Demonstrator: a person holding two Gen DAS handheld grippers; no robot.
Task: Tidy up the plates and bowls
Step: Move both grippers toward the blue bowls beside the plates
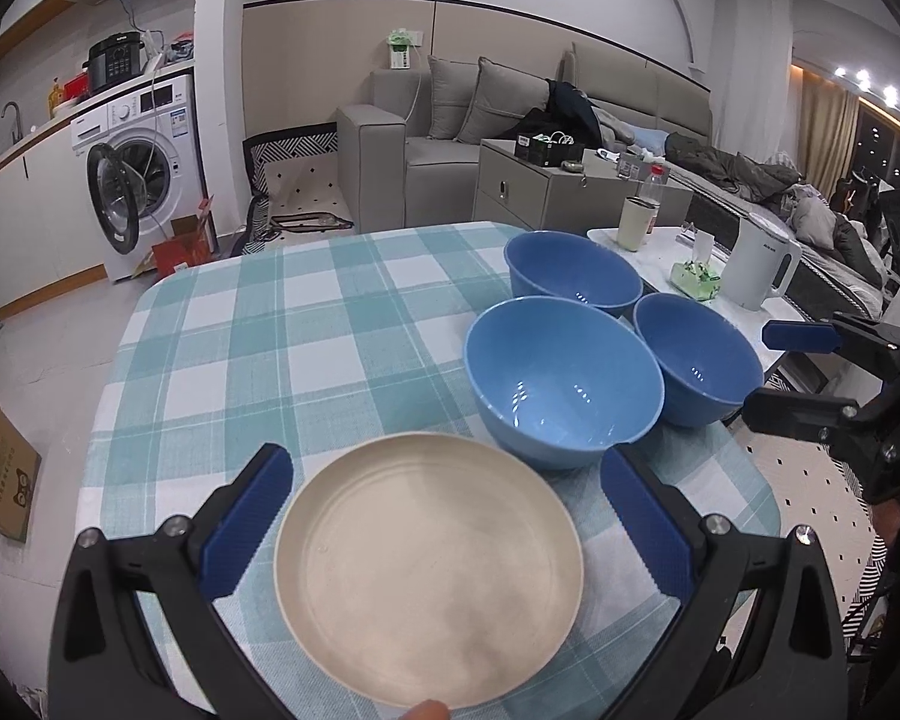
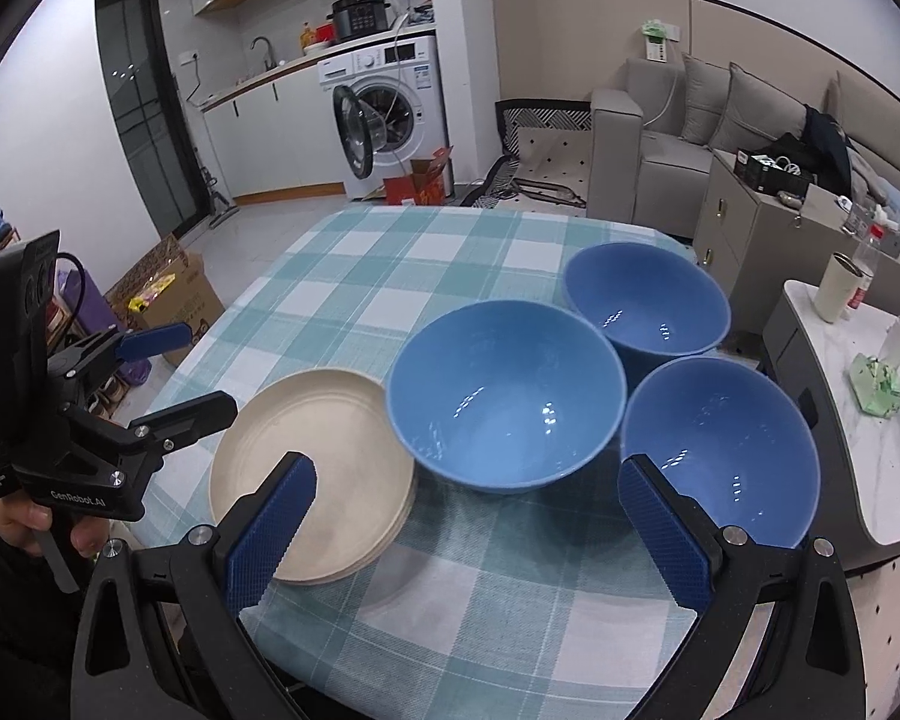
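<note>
Left wrist view gives me the left gripper point(image 1: 444, 525) with its fingers point(image 1: 252, 531) spread wide, holding nothing, the cream plates point(image 1: 429, 570) lying on the checked table point(image 1: 240, 360) below and between them. Three blue bowls point(image 1: 561, 378) cluster at about two o'clock from the plates, touching or nearly so. On the right wrist view I see the right gripper point(image 2: 465, 534) equally wide and empty, its fingers point(image 2: 273, 531) hanging above the table.

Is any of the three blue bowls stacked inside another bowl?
No, the three blue bowls each stand separately on the checked tablecloth, side by side, none nested in another.
</note>
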